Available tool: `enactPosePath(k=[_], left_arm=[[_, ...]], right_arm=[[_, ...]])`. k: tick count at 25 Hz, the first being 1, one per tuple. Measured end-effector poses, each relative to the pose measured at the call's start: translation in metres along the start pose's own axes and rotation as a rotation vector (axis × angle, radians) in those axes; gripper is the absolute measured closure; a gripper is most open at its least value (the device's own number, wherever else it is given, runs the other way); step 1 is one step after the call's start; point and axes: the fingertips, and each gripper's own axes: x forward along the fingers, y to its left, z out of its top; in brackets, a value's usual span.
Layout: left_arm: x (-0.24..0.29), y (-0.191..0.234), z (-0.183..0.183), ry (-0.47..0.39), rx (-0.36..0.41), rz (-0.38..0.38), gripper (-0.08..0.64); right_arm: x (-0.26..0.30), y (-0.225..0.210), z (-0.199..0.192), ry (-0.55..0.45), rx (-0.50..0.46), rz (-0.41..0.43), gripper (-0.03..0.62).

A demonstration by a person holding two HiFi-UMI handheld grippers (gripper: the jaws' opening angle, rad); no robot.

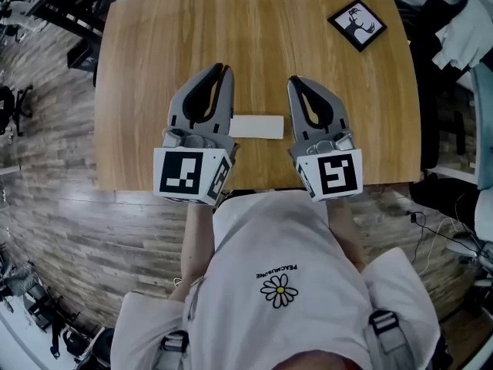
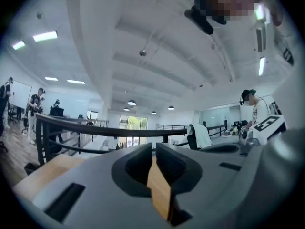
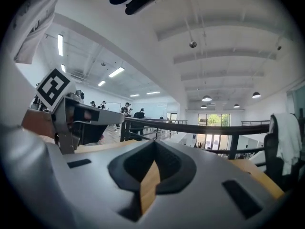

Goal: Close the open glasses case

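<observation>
A white rectangular glasses case (image 1: pixel 256 126) lies on the wooden table (image 1: pixel 254 29) near its front edge and looks flat and closed from above. My left gripper (image 1: pixel 225 69) hovers just left of the case, level and pointing away from me. Its jaws are together with nothing between them, and in the left gripper view only a sliver of table shows at the left gripper (image 2: pixel 154 149). My right gripper (image 1: pixel 295 82) is held just right of the case, also shut and empty. The right gripper (image 3: pixel 153 160) shows its tips meeting. Neither gripper view shows the case.
A black-framed picture (image 1: pixel 357 24) lies at the table's far right corner. A black railing (image 3: pixel 205 128) runs beyond the table, with a cloth-draped chair (image 3: pixel 281 137) to the right. Another person (image 2: pixel 252 109) stands at the right. Wood floor surrounds the table.
</observation>
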Motion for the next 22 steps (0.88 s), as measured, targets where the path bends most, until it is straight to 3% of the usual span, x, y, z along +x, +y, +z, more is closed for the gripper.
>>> enactPosePath(k=[2,7,22], left_arm=[[-0.002,0.002,0.007,-0.033,0.025,0.028,0.543],[-0.009,0.007,0.004,-0.063,0.006,0.075,0.543],[-0.008,0.019,0.004,-0.068,0.003,0.081,0.544]], right_arm=[[-0.001,-0.004,0.006,-0.024,-0.001,-0.023,0.586],[-0.002,-0.008,0.009,-0.025,-0.024,-0.054,0.586],[0.002,-0.002,0.005,0.026,-0.082,-0.074,0.586]])
